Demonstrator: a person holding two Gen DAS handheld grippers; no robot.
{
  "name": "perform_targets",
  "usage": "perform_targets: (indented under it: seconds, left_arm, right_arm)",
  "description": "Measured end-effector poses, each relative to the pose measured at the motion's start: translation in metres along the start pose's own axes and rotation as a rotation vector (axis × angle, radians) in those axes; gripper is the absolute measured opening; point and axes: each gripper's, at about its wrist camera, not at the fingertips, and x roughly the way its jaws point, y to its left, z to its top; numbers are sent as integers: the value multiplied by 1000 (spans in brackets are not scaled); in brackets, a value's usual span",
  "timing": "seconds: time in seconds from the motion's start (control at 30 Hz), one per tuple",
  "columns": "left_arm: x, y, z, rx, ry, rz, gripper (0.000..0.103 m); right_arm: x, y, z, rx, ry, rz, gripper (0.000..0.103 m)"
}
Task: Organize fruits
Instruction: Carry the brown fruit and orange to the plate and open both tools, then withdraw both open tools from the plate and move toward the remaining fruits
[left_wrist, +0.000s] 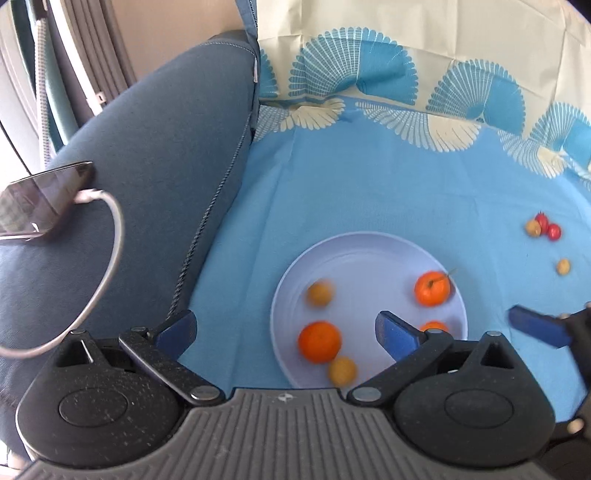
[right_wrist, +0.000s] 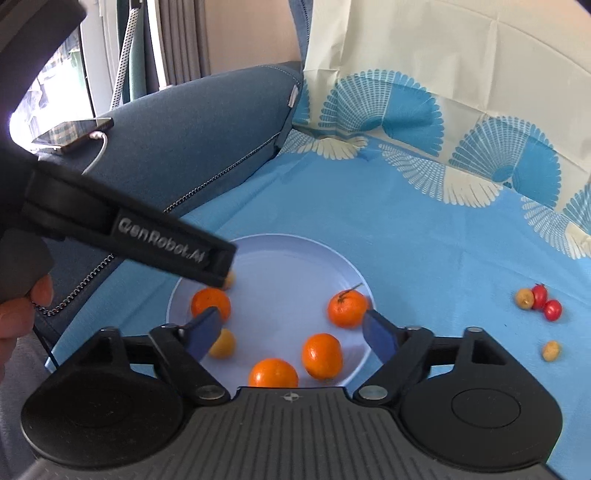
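Observation:
A pale lilac plate (left_wrist: 369, 258) (right_wrist: 280, 266) lies on the blue cloth. It holds several oranges (right_wrist: 321, 356), one with a stem (left_wrist: 432, 288) (right_wrist: 347, 308), and small yellow fruits (left_wrist: 319, 293) (right_wrist: 221, 343). My left gripper (left_wrist: 286, 328) hangs open over the plate's left half with nothing between its blue pads. My right gripper (right_wrist: 291, 328) stands open over the plate's near side, with no fruit touching its pads. On the cloth to the right lie two red fruits (left_wrist: 548, 227) (right_wrist: 546, 301) and two yellow ones (left_wrist: 563, 266) (right_wrist: 551, 350).
A blue-grey sofa cushion (left_wrist: 147, 166) borders the cloth on the left, with a phone (left_wrist: 37, 206) and its white cable on it. The cloth (left_wrist: 369, 177) rises up a backrest behind. A person's hand (right_wrist: 18, 314) shows at the left edge.

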Motion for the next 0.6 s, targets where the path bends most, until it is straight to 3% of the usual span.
perform_targets:
  seconds: [0.27,0.6]
  left_arm:
    - [-54,11,-36,-35,13,-16,103]
    - [-113,19,-62,-74,-43,-18,103]
  right_arm:
    - [-61,-1,-23,82,23,-15,97]
    - [-129,17,-36,87,-89,-84,101]
